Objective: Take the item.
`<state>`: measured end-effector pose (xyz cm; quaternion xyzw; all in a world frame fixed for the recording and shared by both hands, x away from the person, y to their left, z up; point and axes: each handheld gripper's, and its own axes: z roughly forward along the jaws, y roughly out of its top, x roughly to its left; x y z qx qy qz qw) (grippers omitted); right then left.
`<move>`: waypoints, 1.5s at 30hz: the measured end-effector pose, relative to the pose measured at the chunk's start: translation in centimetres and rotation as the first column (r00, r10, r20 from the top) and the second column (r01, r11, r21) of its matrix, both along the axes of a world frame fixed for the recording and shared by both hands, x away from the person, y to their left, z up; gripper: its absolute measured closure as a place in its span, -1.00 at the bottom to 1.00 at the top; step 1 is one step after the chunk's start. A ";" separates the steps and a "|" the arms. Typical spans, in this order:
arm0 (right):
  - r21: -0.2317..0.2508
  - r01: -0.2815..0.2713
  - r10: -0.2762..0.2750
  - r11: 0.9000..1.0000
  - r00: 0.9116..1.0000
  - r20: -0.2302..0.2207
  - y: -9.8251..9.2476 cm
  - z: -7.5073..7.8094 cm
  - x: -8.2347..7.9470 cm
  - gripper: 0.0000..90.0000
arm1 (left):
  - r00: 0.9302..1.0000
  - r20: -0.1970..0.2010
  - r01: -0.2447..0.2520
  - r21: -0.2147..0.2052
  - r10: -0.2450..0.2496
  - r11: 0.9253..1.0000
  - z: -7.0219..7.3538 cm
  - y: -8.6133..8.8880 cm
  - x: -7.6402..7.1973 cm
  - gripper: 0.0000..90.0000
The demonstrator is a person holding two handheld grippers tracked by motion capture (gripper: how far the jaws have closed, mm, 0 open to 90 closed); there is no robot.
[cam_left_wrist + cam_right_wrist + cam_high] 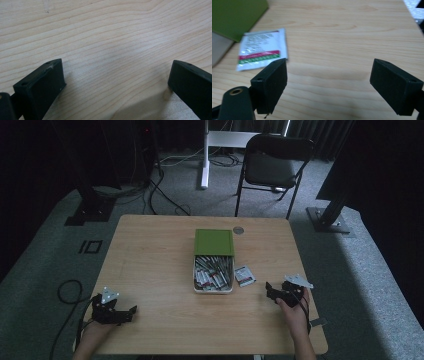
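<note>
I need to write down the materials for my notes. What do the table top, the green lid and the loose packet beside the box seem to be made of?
Table top: pale wood or wood-look laminate, matt, with grain lines visible; which one is unclear.
Green lid: flat, matt, evenly coloured, probably painted metal or plastic.
Loose packet: thin glossy printed plastic or foil film, with reflections on it.

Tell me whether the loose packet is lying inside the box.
No. The packet lies flat on the table, just right of the box.
</note>
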<state>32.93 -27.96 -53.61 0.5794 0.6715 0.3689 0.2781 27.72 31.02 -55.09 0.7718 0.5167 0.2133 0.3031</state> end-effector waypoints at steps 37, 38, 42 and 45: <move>-0.058 0.169 -0.175 0.984 0.975 -0.135 -4.6 -2.1 -4.4 -0.69 | 1.000 0.000 0.001 0.002 -0.001 1.000 0.0 0.0 0.0 -0.97; -0.059 0.166 -0.173 0.984 0.976 -0.134 -4.6 -2.1 -4.5 -0.69 | 1.000 0.000 0.002 0.002 -0.002 1.000 0.0 0.0 0.0 -0.97; -0.058 0.165 -0.171 0.985 0.976 -0.135 -4.4 -2.1 -4.7 -0.69 | 1.000 -0.001 0.002 0.002 -0.002 1.000 0.0 0.0 0.0 -0.97; -0.057 0.163 -0.169 0.985 0.976 -0.134 -4.4 -2.1 -4.7 -0.69 | 1.000 -0.001 0.002 0.003 -0.002 1.000 0.0 0.0 0.0 -0.97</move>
